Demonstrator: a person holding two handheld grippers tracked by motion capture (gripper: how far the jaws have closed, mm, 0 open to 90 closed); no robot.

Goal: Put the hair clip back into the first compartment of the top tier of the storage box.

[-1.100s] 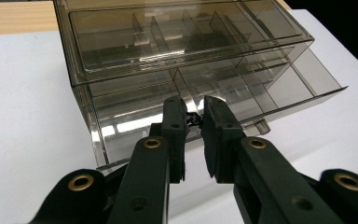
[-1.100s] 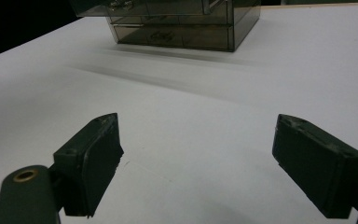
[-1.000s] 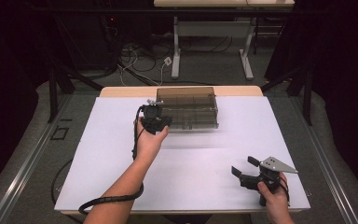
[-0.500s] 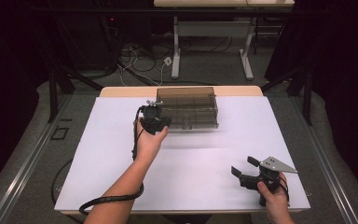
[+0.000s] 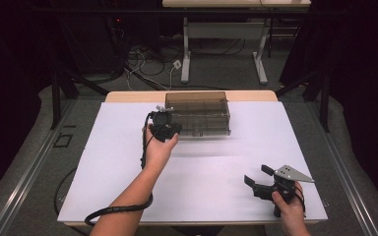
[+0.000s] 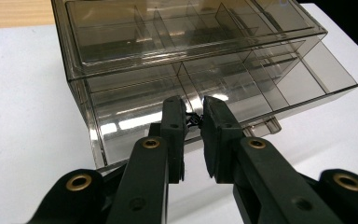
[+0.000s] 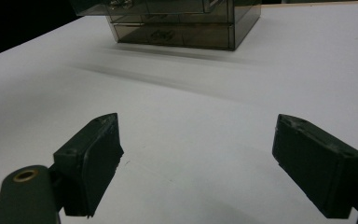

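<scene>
The landmark is the see-through brown box [image 5: 199, 114] with drawers. It sits at the far middle of the white worktop [image 5: 108, 167].

Nearest to the person, well apart from the box and off to its right, the right tongs [image 5: 259, 177] rest in a hand low over the worktop. Their jaws stand wide apart with nothing between them. In the right gripper view the box [image 7: 177, 23] is far ahead, and bare white worktop [image 7: 196, 116] lies between.

Closer to the box, the left tongs [image 5: 173, 129] are right at its front left corner, held in the left hand [image 5: 158, 147]. In the left gripper view the left tongs [image 6: 193, 116] have their jaws nearly together. They seem to pinch a small dark handle [image 6: 193, 119] on the front of the lower drawer [image 6: 223, 98]. That drawer sticks out of the box a little on one side.

The box looks like hard, thin plastic. I think it is light and smooth, so it could slide on the worktop when the drawer is pulled. The plastic is stiff but could crack if squeezed hard. The best place to hold is that little handle on the drawer front. A straight, slow pull looks safest, and the right tongs could press on the box to keep it from sliding.
</scene>
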